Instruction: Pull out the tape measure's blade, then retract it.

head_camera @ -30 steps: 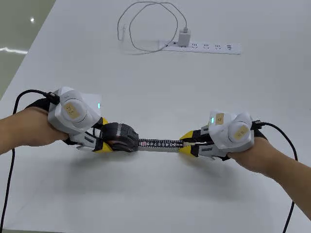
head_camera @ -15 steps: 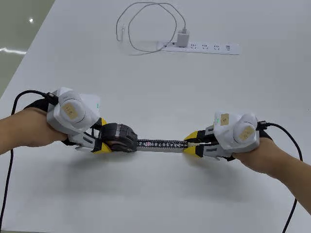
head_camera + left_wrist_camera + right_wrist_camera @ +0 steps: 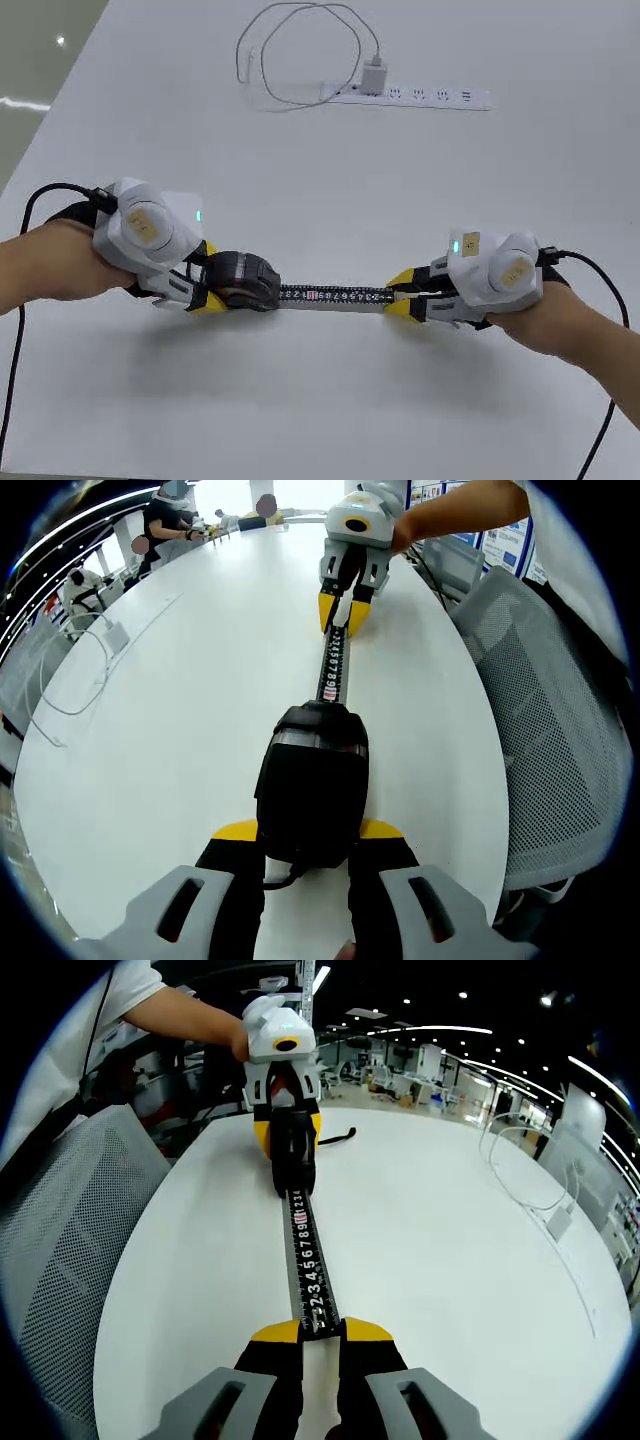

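My left gripper [image 3: 207, 290] is clamped on the tape's case [image 3: 243, 281], low over the table [image 3: 330, 190]. My right gripper [image 3: 402, 296] is closed on the blade [image 3: 335, 295] at its tip. The blade runs straight between the two, numbers up. A power strip [image 3: 420, 97] lies well beyond, at the far side.

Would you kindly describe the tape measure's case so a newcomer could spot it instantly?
On the white table, look near its front edge. The case is the bulky black block in the left gripper's jaws; the blade running from it to the right gripper is thin and numbered.
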